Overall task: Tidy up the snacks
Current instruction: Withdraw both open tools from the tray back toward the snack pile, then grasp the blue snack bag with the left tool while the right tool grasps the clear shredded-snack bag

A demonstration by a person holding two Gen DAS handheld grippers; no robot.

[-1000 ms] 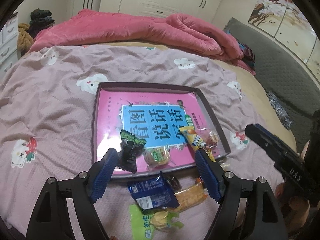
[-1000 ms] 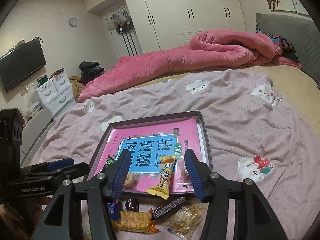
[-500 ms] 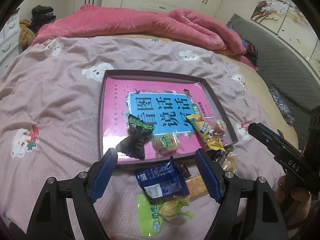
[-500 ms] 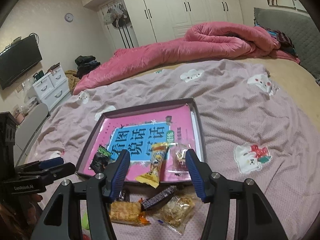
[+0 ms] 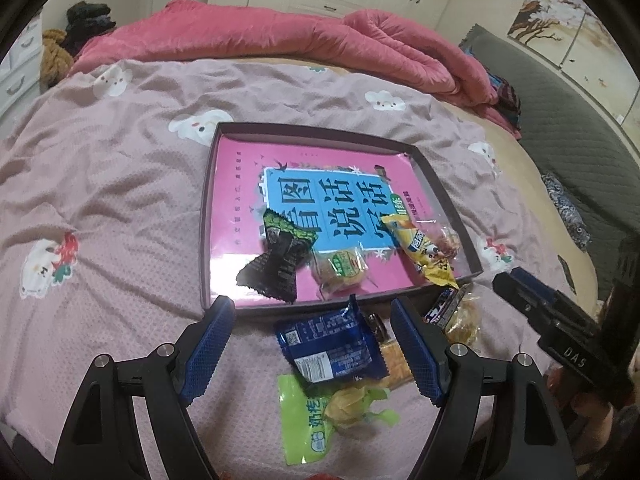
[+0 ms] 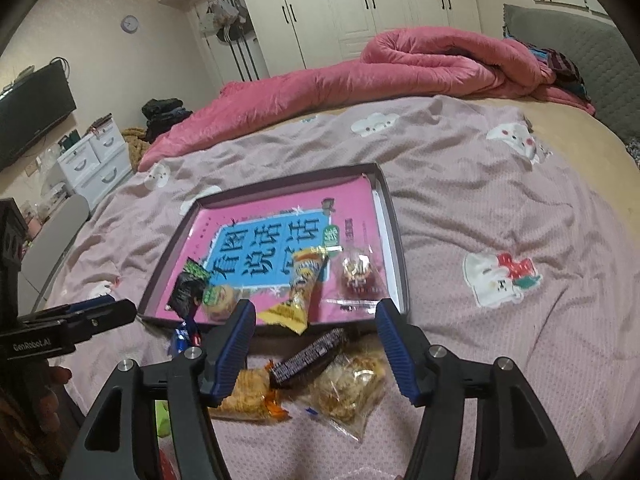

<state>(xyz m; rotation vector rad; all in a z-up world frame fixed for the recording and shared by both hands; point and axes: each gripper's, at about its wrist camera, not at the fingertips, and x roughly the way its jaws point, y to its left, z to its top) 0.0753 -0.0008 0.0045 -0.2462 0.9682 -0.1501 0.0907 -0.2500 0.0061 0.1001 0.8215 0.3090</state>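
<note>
Plainly, with the left gripper (image 5: 312, 350) gaping empty and the right gripper's (image 6: 316, 344) empty jaws opening low in frame, the overlapping dark bar (image 6: 310, 356) and clear packet (image 6: 348, 392) risked being pinched together.

One tray (image 5: 206, 216) is seen. Four snack packets are counted inside it, and five snack packets are counted on the bedspread (image 5: 100, 184) in front of it.

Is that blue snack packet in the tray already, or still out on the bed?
Out. The blue packet lies on the bedspread, just outside the tray.
</note>
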